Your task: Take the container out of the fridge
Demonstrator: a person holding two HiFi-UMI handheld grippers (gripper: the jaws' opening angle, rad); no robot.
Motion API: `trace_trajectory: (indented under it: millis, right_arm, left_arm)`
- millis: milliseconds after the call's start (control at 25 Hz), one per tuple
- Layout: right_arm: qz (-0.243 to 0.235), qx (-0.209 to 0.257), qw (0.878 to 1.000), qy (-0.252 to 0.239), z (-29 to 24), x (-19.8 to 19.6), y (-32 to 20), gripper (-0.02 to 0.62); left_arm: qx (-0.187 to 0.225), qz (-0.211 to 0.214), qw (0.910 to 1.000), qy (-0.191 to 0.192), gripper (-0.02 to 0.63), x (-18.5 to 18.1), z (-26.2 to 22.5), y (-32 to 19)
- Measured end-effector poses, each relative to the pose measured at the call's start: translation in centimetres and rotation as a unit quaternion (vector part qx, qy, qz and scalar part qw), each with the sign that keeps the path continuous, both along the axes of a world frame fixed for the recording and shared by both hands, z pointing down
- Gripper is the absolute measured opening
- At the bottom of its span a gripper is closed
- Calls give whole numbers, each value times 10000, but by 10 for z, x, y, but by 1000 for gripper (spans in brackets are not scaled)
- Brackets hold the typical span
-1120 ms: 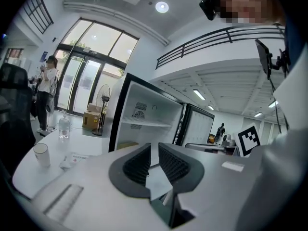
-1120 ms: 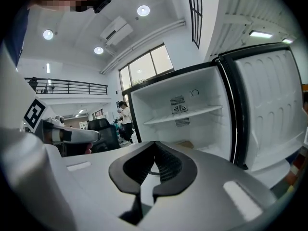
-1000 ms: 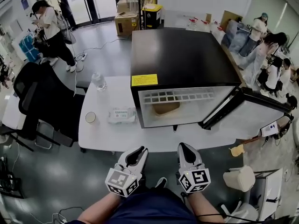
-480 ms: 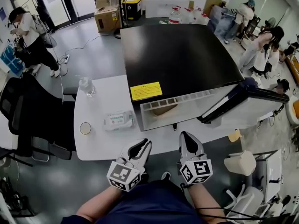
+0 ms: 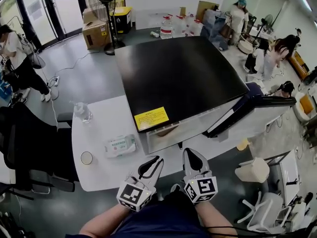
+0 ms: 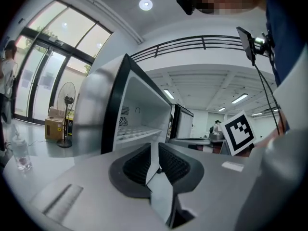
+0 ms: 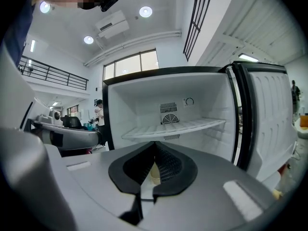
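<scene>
The black mini fridge [image 5: 178, 78] stands on the white table [image 5: 99, 133] with its door [image 5: 252, 110] swung open to the right. Under its white shelf, a sliver of the tan container [image 5: 166, 130] shows. In the right gripper view the fridge's inside [image 7: 173, 127] lies straight ahead, and the pale container [image 7: 155, 173] peeks between the pads. My left gripper [image 5: 156, 160] [image 6: 153, 146] and right gripper [image 5: 189, 152] [image 7: 154, 143] hover side by side before the table edge. Both are shut and hold nothing. The left one faces the fridge's [image 6: 130, 124] left front corner.
On the table left of the fridge lie a pack of wipes [image 5: 120, 145], a water bottle [image 5: 81, 112] and a small cup [image 5: 86, 157]. A black chair [image 5: 29, 143] stands at the left and a white bin [image 5: 252, 172] at the right. Several people are at the back.
Both grippers have moved forward to the table edge, nearer the open fridge. The head view has swung, so less of the fridge's inside shows. The jaws stay shut.
</scene>
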State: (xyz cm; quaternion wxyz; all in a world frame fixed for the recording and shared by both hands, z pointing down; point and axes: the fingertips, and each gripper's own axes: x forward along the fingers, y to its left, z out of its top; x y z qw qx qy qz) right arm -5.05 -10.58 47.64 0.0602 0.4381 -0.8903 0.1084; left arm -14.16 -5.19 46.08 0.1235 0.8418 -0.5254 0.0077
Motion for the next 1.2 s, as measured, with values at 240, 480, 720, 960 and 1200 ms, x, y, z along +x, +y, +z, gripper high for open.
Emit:
trace_trajectory:
  millis: [240,480,720,960,1200]
  right_arm:
    - [-146,-576,9979,-269,28,3,-18,8]
    - [-27,-1655,9834,-746,89,11,-46,18]
    - [99,-2461,9641,-989,146,8,-69,40]
    - [290,-2915,9478,-1264,179,3,-90,65]
    - [230,-3230,9328,-1584,192,-13,-107,86]
  left_arm:
    - [74,-155,9998,-109,52,9,-2,-15]
    - [-89,-360,9990,-241,52,10,5,-17]
    - [-338,-716,9963,-339,52,-5,19,-11]
    - [-445,-1069,9925,-402,52,-22,24,-5]
    - [-632,-1384,9879,-311,52,-34,25,-1]
